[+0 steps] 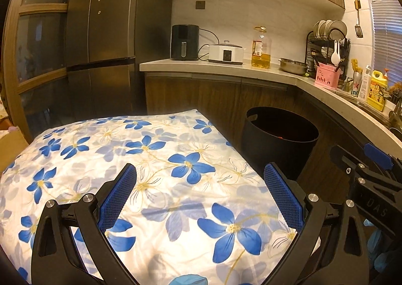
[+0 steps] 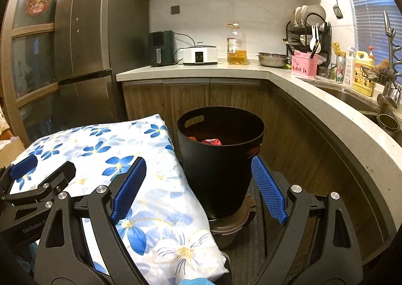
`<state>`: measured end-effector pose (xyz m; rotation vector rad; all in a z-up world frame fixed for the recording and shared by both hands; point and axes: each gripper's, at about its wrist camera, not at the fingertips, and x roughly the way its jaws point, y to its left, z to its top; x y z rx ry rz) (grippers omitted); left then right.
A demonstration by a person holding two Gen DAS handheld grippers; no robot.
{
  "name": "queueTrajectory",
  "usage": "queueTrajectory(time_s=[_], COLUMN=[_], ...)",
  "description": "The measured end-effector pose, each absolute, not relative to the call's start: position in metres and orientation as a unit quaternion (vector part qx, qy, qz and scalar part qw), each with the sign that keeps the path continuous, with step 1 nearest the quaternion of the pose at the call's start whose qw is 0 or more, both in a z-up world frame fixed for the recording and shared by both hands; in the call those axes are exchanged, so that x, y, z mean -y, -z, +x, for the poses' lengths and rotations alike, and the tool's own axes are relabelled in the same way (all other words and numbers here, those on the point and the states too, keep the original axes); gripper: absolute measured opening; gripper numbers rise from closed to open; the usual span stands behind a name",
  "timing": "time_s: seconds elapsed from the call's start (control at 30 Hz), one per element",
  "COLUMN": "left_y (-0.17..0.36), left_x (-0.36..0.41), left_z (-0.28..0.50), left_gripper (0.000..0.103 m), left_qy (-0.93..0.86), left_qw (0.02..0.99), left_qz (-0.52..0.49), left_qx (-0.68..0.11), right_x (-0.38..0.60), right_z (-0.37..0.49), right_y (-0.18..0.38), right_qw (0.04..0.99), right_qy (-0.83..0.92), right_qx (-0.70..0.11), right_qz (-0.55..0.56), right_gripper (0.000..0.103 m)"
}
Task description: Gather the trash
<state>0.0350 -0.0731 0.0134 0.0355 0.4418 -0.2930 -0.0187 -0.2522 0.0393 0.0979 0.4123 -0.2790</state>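
A black bin [image 2: 221, 159] stands on the floor right of a table covered with a white cloth with blue flowers [image 1: 155, 172]. Red and pink trash [image 2: 211, 141] lies inside the bin. The bin also shows in the left wrist view [image 1: 279, 141], at the table's far right corner. My left gripper [image 1: 201, 172] is open and empty above the cloth. My right gripper [image 2: 198, 164] is open and empty, just in front of the bin, over the table's right edge. No loose trash shows on the cloth.
A kitchen counter [image 2: 196, 70] curves along the back and right, with an air fryer [image 2: 162, 47], cooker [image 2: 199, 55], oil bottle [image 2: 236, 45], metal bowl [image 2: 272, 58], dish rack [image 2: 307, 33] and a sink [image 2: 351, 99]. A fridge [image 1: 110, 33] stands at the left.
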Motion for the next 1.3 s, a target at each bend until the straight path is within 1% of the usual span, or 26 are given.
queueTrajectory(time_s=[1.3], left_y=[-0.019], left_x=[0.055], left_z=[0.012], left_gripper=[0.097], left_qy=[0.141], left_qw=[0.966], left_qz=[0.011], left_qx=[-0.215], right_x=[0.228], right_z=[-0.035], right_y=[-0.046], right_qw=[0.973], right_qy=[0.117], right_qx=[-0.194], right_qz=[0.037], right_gripper=[0.085])
